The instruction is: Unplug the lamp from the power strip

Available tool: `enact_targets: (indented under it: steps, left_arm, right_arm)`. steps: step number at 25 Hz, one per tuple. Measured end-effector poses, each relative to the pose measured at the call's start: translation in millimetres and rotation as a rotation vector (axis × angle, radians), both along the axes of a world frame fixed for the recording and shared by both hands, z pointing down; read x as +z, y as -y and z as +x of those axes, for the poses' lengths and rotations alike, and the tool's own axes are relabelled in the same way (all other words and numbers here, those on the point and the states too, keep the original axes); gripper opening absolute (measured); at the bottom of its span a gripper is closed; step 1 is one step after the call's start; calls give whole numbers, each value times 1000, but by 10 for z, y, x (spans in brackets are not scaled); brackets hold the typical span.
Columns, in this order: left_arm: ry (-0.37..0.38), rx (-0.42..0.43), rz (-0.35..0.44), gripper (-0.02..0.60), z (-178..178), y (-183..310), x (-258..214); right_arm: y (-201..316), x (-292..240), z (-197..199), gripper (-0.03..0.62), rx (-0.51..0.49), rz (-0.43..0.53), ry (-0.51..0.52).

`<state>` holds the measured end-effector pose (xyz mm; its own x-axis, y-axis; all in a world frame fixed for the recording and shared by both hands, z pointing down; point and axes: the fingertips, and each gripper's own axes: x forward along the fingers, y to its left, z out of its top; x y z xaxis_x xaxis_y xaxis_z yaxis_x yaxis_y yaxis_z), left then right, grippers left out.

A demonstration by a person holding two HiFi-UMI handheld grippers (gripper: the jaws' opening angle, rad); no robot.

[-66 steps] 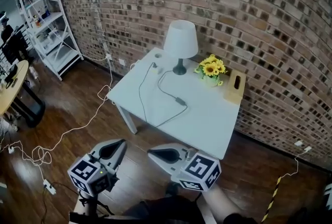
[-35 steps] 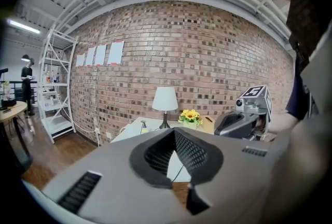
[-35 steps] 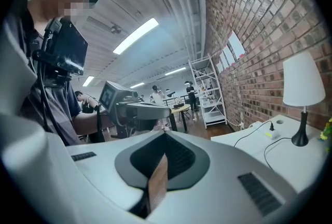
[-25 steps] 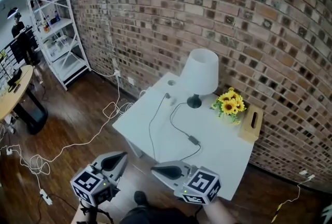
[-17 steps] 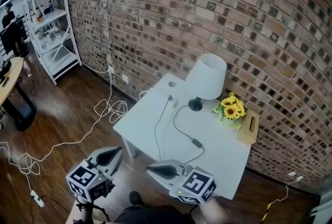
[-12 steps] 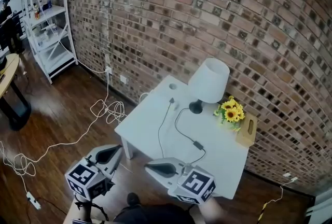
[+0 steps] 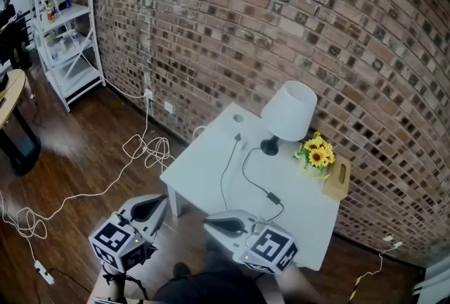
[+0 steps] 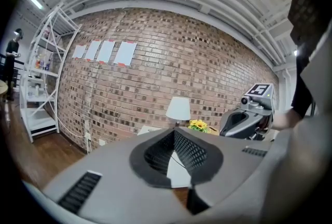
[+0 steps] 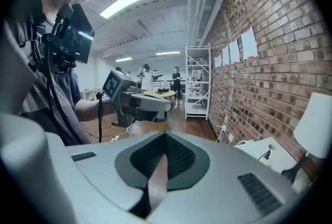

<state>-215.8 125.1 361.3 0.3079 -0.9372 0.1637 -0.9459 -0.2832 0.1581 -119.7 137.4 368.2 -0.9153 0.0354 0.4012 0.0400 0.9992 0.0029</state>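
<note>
The lamp (image 7: 288,112) with its white shade stands at the back of the white table (image 7: 204,169). Its black cord (image 7: 247,172) loops over the tabletop through an inline switch (image 7: 273,198) to a black plug (image 7: 237,136) near the far left corner; what the plug sits in is too small to tell. My left gripper (image 7: 149,207) and right gripper (image 7: 219,224) hang low in front of the table, both shut and empty, well short of the cord. From the left gripper (image 8: 174,130) the lamp (image 8: 179,109) is far ahead. The right gripper (image 9: 165,135) points along the brick wall.
Yellow flowers (image 7: 318,153) and a wooden box (image 7: 337,178) stand right of the lamp. A white cable (image 7: 105,183) trails over the wooden floor from a wall outlet (image 7: 148,93) to a white power strip (image 7: 40,269). A metal shelf (image 7: 67,21) stands at the left.
The head view has swung and closed in, so the table now sits further right and nearer. Both grippers stay low in front, shut and empty.
</note>
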Motion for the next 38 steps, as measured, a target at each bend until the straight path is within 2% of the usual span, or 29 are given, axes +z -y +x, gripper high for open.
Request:
enact_targets:
  steps: [4, 10, 16, 21, 24, 28, 32, 35, 38]
  left_arm:
    - [28, -43, 38, 8, -165, 14, 34]
    - [10, -27, -53, 8, -21, 178, 12]
    - [68, 27, -102, 8, 103, 721, 164]
    - [181, 53, -76, 8, 133, 1276, 272]
    - [209, 54, -112, 8, 210, 1572, 185]
    - [254, 59, -140, 9, 246, 1892, 226]
    - [215, 39, -183, 9, 370, 2206, 188]
    - [264, 44, -175, 9, 404, 2411, 221]
    - [293, 77, -204, 9, 530, 2554, 288]
  right_arm:
    - [135, 6, -26, -9, 2, 6, 7]
    - [363, 18, -60, -9, -13, 41, 11]
    - [914, 212, 179, -9, 76, -9, 27]
    - [1586, 398, 434, -10, 166, -25, 39]
    - [1884, 474, 506, -9, 200, -63, 56]
    - [2223, 503, 567, -9, 217, -89, 79]
    - [2478, 518, 632, -9, 213, -99, 79]
    - [2643, 550, 681, -9, 216, -105, 79]
    - [2768, 615, 734, -9, 226, -90, 66]
